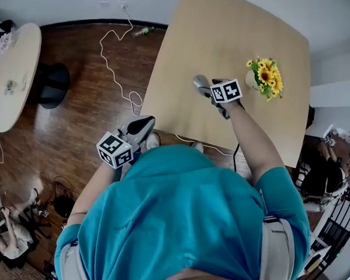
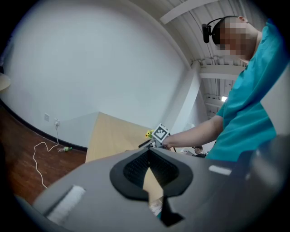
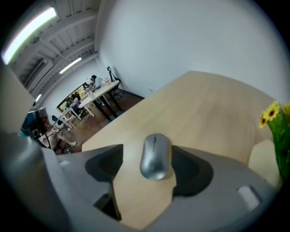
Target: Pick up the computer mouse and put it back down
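A silver computer mouse (image 3: pixel 155 156) lies flat on the light wooden table (image 1: pixel 216 35), near its front edge. My right gripper (image 3: pixel 149 153) points steeply down over it, open, one jaw on each side of the mouse. There is a wide gap on the left, and the right pad sits close beside the mouse. In the head view the right gripper (image 1: pixel 205 87) is over the table's near part. My left gripper (image 1: pixel 144 125) hangs off the table's left edge above the floor. Its fingertips (image 2: pixel 146 156) meet with nothing between them.
A small vase of sunflowers (image 1: pixel 265 78) stands on the table right of the right gripper. A white cable (image 1: pixel 116 69) snakes over the dark wooden floor at the left. A round white table (image 1: pixel 10 69) stands far left. Desks and seated people fill the room's edges.
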Motion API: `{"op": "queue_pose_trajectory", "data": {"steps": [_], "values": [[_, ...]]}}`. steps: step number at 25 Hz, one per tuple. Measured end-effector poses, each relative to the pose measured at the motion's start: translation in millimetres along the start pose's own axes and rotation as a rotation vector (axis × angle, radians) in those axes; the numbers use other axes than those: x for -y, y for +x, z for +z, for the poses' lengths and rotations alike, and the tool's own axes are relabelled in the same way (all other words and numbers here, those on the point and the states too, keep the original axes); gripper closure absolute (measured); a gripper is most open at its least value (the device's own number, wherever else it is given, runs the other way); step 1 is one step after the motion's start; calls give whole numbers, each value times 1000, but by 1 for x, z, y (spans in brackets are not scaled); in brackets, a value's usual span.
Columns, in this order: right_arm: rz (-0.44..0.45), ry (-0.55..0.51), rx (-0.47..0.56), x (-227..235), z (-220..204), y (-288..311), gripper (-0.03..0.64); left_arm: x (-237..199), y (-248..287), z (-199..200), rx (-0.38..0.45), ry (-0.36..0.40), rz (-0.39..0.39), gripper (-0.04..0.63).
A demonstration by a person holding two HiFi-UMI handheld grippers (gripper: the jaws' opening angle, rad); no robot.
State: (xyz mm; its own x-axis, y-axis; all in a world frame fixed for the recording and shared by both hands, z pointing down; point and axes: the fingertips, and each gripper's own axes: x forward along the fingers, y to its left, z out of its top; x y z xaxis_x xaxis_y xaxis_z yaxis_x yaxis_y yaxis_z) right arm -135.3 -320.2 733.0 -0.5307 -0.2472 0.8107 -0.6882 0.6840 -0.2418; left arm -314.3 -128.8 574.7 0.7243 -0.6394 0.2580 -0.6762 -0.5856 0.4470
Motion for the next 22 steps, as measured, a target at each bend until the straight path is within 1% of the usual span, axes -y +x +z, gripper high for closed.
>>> {"op": "queue_pose_trajectory", "data": {"steps": [3, 7, 10, 12, 14, 19, 20, 21, 22], "values": [[-34, 10, -71, 12, -8, 26, 272, -6, -13, -10, -4, -20, 21, 591], [-66, 44, -130, 19, -10, 51, 244, -15, -28, -18, 1, -55, 53, 591], [-124, 13, -189, 23, -13, 62, 224, -22, -37, -19, 7, -74, 72, 591], [-169, -20, -223, 25, -15, 63, 230, -25, -42, -20, 15, -86, 83, 592], [-196, -39, -240, 26, -16, 64, 239, -28, -45, -21, 19, -93, 88, 592], [-203, -26, -226, 27, -14, 64, 245, -31, -47, -23, 21, -97, 87, 592], [-205, -18, -211, 29, -14, 63, 265, -31, -47, -23, 20, -94, 87, 592], [-207, -9, -196, 31, -13, 61, 309, -31, -47, -22, 20, -92, 87, 592], [-208, -7, -184, 32, -12, 60, 328, -31, -47, -21, 19, -89, 87, 592]]}}
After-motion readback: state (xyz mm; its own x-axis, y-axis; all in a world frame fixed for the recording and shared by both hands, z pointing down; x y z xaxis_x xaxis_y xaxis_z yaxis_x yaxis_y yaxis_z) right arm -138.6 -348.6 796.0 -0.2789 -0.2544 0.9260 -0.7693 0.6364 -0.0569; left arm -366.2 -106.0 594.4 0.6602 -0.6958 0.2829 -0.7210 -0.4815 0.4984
